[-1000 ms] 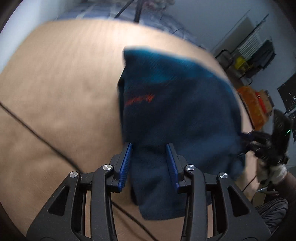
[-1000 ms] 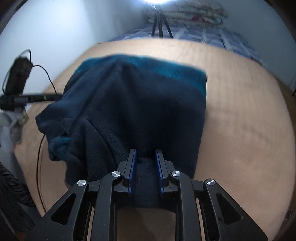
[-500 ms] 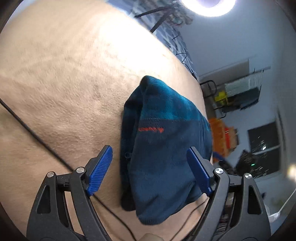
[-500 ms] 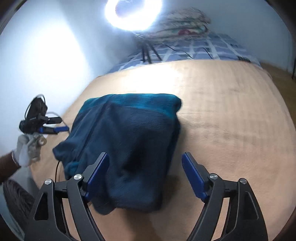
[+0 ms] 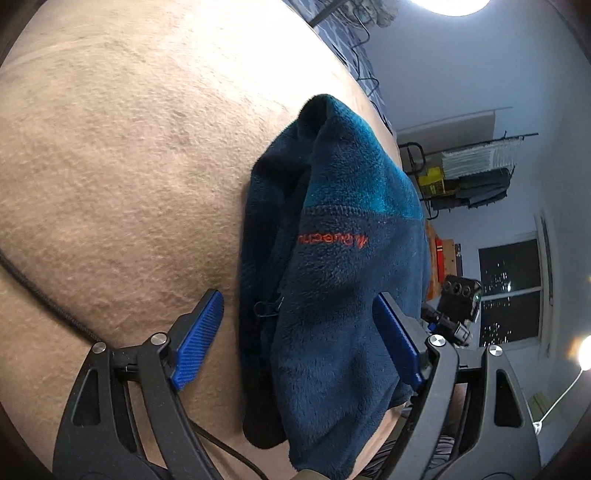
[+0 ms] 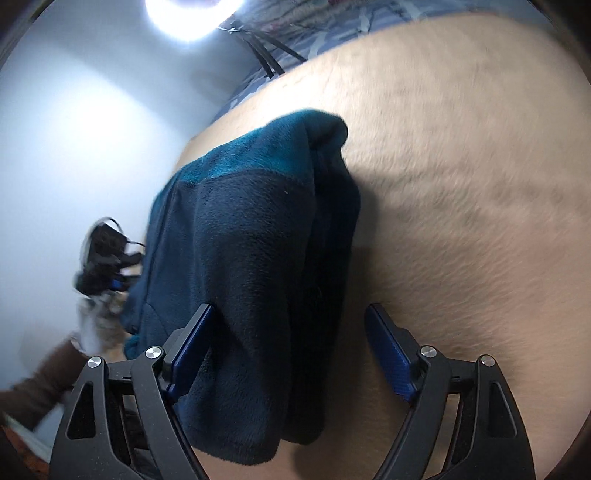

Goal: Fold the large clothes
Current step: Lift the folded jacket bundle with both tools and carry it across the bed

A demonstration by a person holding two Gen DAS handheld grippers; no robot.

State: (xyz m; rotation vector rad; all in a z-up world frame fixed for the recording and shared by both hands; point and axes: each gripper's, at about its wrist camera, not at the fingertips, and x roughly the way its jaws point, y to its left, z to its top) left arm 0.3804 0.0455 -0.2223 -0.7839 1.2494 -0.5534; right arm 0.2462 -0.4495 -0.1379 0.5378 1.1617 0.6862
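Note:
A folded dark-blue fleece (image 5: 332, 258) with a teal band and an orange logo lies on the beige blanket (image 5: 129, 166). My left gripper (image 5: 295, 299) stands open just over the fleece's near end, pads wide apart and pinching nothing. In the right wrist view the same fleece (image 6: 258, 221) lies in a thick bundle. My right gripper (image 6: 290, 308) is open over its near edge, and cloth lies loose between the pads. Each gripper shows in the other's view: the right one (image 5: 458, 299) past the fleece, the left one (image 6: 103, 258) blurred, on a gloved hand (image 6: 92, 325).
A black cable (image 5: 37, 291) runs across the blanket at the left. A ring light (image 6: 192, 14) on a tripod and a patterned bedspread (image 6: 332, 33) lie beyond the far edge. A clothes rack (image 5: 476, 177), orange boxes (image 5: 441, 251) and a dark window (image 5: 509, 288) are off to the right.
Both grippers were shut on the fleece's near edge a second ago. They have opened wide and let it drop onto the blanket. Both views have rolled and drawn closer to the bundle.

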